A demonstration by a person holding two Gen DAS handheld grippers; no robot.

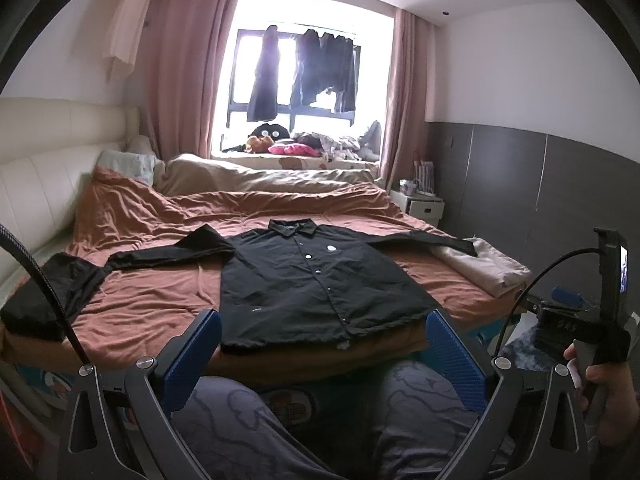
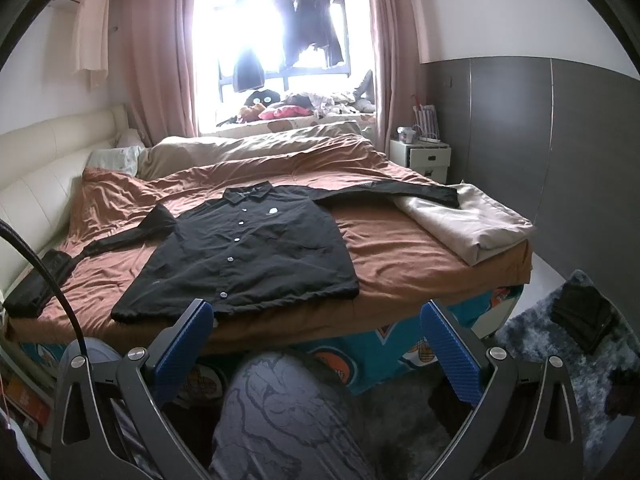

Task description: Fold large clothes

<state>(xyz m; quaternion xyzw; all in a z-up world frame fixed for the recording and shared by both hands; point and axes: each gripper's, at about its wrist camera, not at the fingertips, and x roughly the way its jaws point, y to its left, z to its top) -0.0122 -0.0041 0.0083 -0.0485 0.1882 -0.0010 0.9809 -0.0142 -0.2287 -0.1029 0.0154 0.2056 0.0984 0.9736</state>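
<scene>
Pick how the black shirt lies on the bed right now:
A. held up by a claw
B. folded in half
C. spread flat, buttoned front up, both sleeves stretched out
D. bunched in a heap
C: the black shirt lies flat on the bed, white buttons showing, sleeves stretched out to each side.

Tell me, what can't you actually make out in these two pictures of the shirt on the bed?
- Black shirt: the small white chest badge is too small to read in either view.
- Its left sleeve end: crossed by a cable in the left wrist view.
- Window: glare washes out the hanging clothes in the right wrist view.
- Nightstand: the items on top are too small to identify.
</scene>
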